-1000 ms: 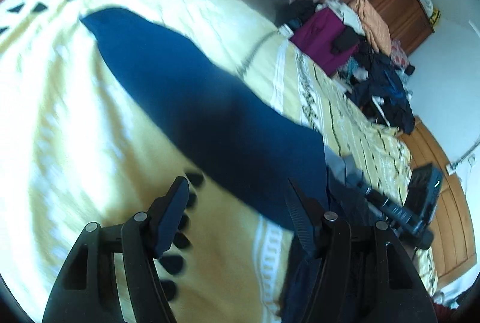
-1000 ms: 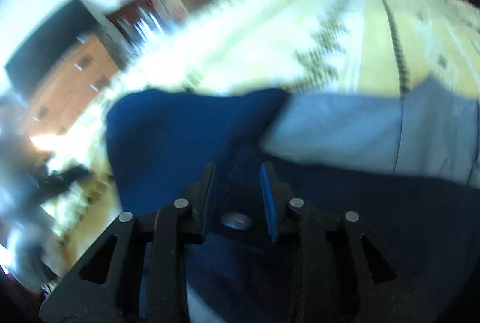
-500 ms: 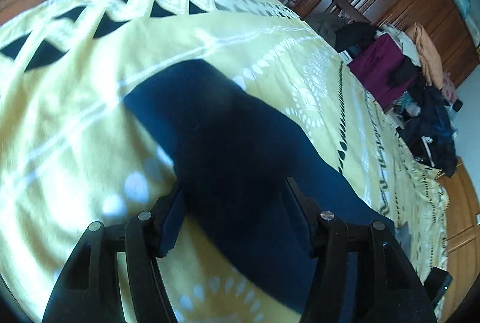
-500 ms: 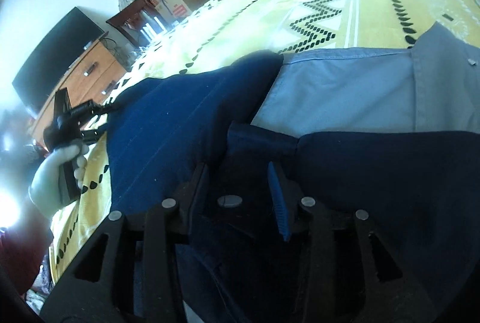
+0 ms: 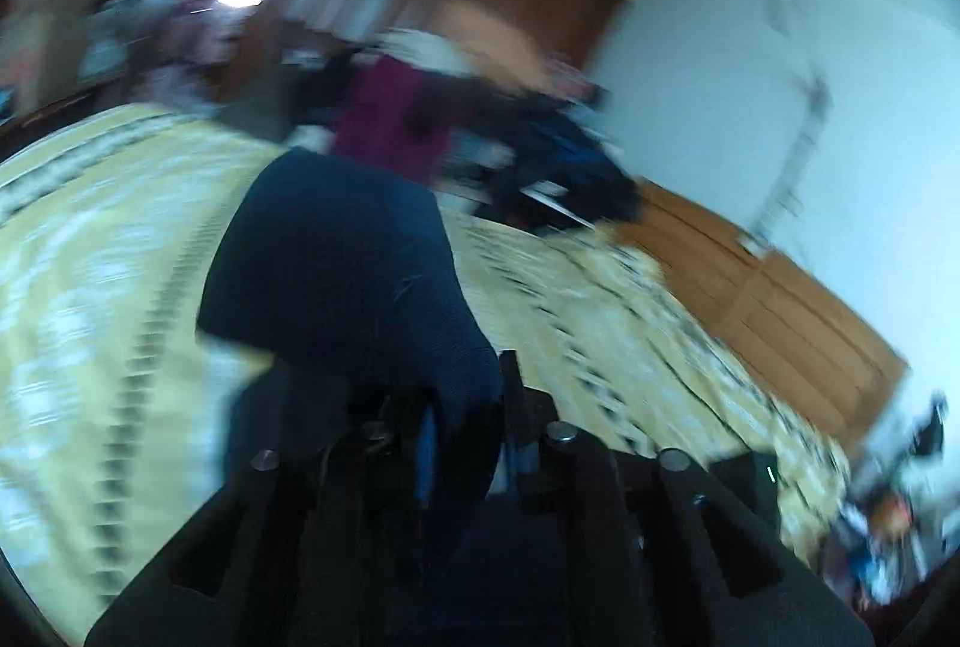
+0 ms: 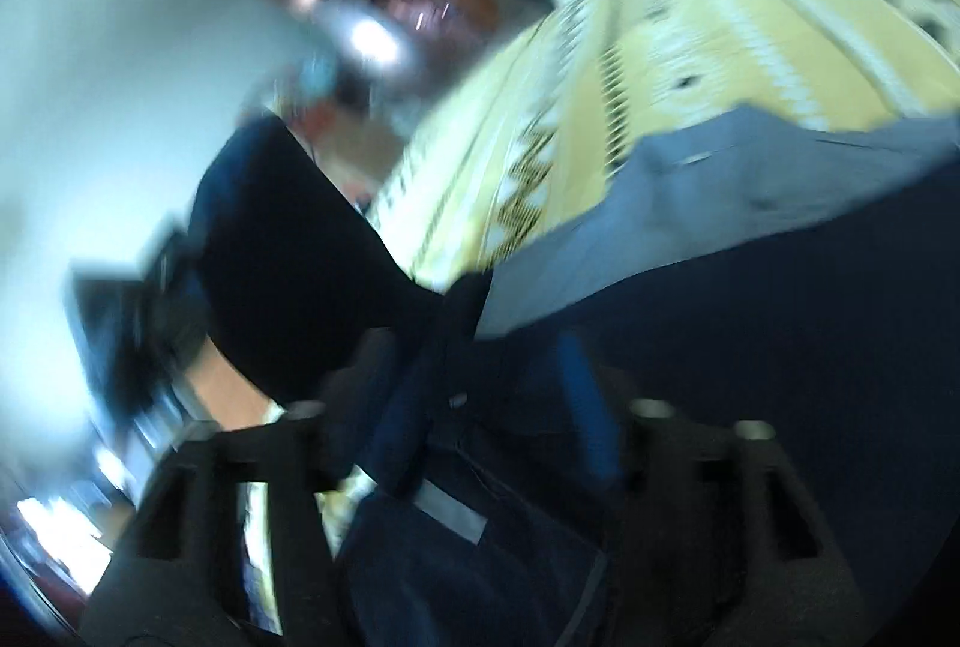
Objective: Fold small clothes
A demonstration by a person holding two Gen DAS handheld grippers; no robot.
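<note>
Both views are motion-blurred. In the left wrist view a navy garment point(image 5: 342, 263) rises off the yellow patterned bedspread point(image 5: 108, 251), and my left gripper point(image 5: 465, 425) is shut on its near edge. In the right wrist view my right gripper point(image 6: 480, 407) has a thick fold of the same navy garment point(image 6: 750, 347) with a button between its fingers. One end of the cloth stands up at the left. Behind it a grey-blue shirt point(image 6: 750, 167) lies flat on the bedspread point(image 6: 750, 17).
At the bed's far side sits a heap of dark clothes point(image 5: 540, 149) beside a maroon cloth point(image 5: 390, 119). Wooden cabinets point(image 5: 780, 299) line the white wall on the right. Bare bedspread stretches to the left of the garment.
My left gripper was open over the flat navy cloth; it has now shut on it and lifted it. The right gripper has tilted, and the cloth's left end has risen.
</note>
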